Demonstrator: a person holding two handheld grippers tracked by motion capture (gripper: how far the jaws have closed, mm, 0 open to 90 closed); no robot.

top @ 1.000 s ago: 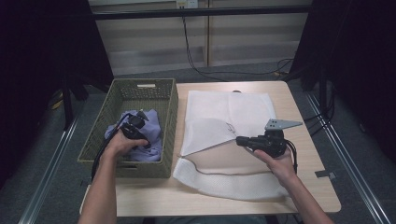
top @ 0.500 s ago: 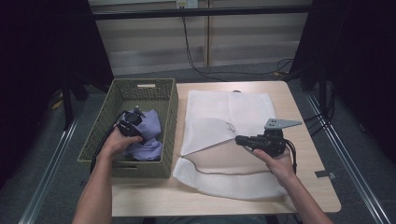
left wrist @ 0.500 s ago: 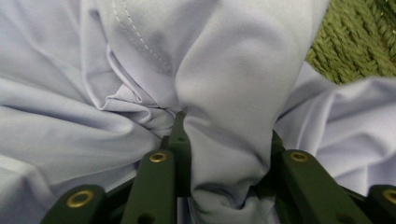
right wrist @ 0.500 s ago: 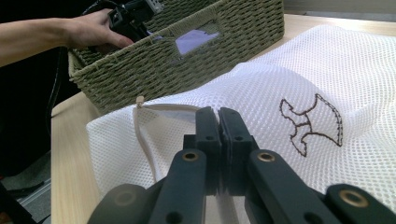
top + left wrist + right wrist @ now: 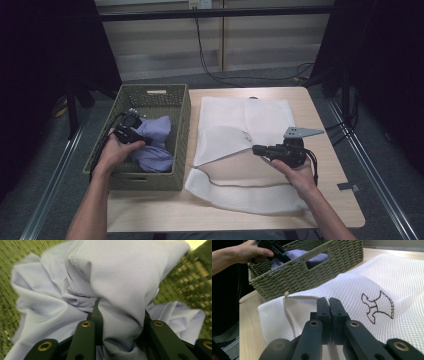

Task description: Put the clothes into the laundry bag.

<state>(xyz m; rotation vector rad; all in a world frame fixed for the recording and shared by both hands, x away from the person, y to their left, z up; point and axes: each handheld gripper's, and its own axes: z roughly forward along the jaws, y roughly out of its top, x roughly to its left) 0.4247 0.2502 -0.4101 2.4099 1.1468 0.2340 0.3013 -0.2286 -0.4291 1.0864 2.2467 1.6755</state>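
Lilac cloth (image 5: 105, 287) bunched in the basket (image 5: 150, 95), clamped in the left gripper (image 5: 120, 322) jaws, seam visible in the left gripper view. Right gripper (image 5: 329, 312) jaws pinch the mesh bag (image 5: 367, 285) edge on the tabletop (image 5: 330, 200); the bag's opening faces the basket.

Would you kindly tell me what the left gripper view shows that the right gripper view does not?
The left gripper view alone shows the left tongs shut on a fold of the lilac cloth.

The right gripper view alone shows the right tongs closed on the white mesh bag, its brown emblem, the wooden table and a hand.

Both show the cloth and the green woven basket.
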